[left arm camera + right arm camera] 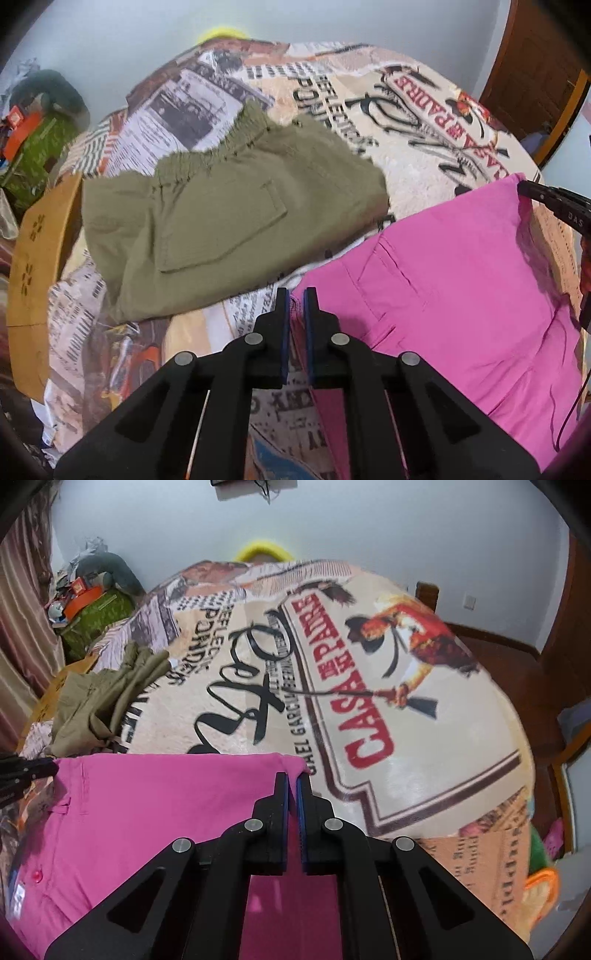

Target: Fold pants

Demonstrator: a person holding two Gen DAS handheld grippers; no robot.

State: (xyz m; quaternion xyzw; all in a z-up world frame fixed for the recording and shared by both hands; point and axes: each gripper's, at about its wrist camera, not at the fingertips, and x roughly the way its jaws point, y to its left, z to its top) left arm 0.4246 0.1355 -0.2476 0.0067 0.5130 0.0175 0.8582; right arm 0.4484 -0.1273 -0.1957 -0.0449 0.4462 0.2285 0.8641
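Observation:
Pink pants (461,288) hang stretched above a bed with a printed blanket (406,122). My left gripper (295,295) is shut on the pants' left corner. My right gripper (291,779) is shut on the opposite corner of the pink pants (147,812). The right gripper's finger also shows at the far right of the left wrist view (546,203), and the left gripper at the far left of the right wrist view (26,771). The cloth spans flat between the two grippers, with a pocket seam and a button showing.
Folded olive-green pants (229,218) lie on the blanket to the left; they also show in the right wrist view (99,705). A cardboard box (33,266) stands at the bed's left edge. Clutter and a green bag (96,616) sit at back left. A wooden door (535,70) is at right.

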